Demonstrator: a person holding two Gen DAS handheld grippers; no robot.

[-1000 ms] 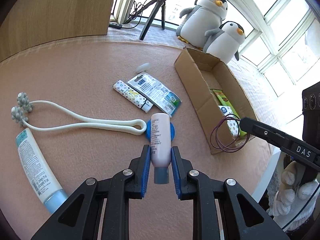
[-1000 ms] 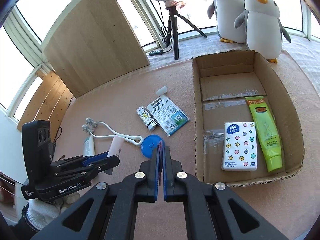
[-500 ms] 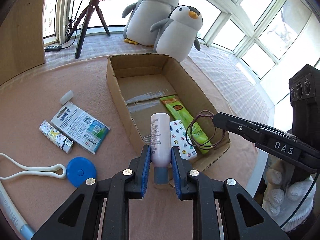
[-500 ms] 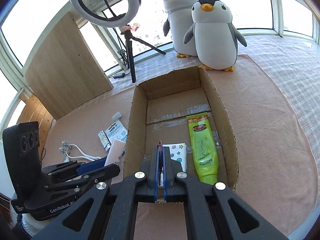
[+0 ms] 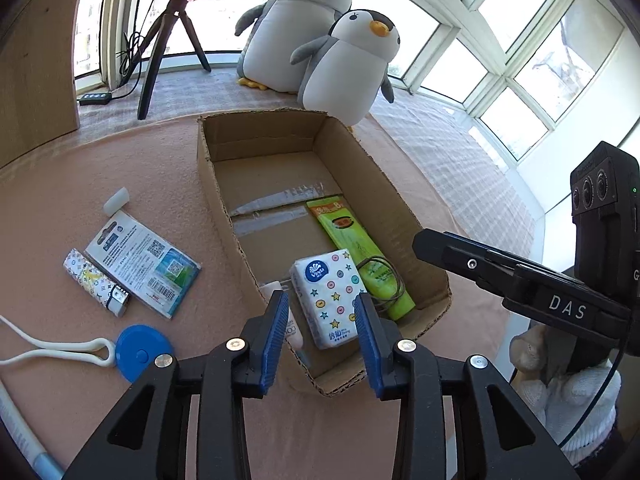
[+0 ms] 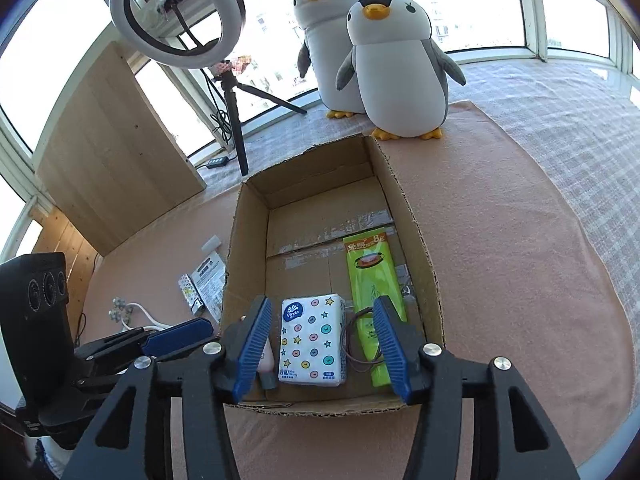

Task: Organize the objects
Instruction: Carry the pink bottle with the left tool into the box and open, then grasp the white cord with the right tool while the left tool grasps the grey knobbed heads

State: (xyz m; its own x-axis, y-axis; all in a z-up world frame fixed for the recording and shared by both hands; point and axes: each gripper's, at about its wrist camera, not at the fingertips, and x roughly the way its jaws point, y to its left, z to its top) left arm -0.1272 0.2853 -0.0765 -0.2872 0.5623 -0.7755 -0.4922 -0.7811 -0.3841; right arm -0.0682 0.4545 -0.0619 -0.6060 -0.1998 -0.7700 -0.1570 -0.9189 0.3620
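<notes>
One cardboard box [image 5: 224,184] at frame centre holds four things: one tissue pack [image 5: 330,296], one green tube [image 5: 360,248], one pale bottle [image 5: 290,326], one loop of hair ties [image 5: 386,280]. Two plush penguins [image 5: 344,64] stand at the top. Left lie one sachet [image 5: 144,264], one patterned lighter [image 5: 94,282], one blue disc [image 5: 140,352].

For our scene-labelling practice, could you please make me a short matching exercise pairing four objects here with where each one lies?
Column one:
1. tissue pack
2. blue disc
3. hair ties
4. lighter

Column two:
A. on the mat, touching the white massager loop
B. in the box, on the green tube
C. on the mat, against the printed sachet
D. in the box, between bottle and tube

Pairs: 1-D, 2-A, 3-B, 4-C
</notes>
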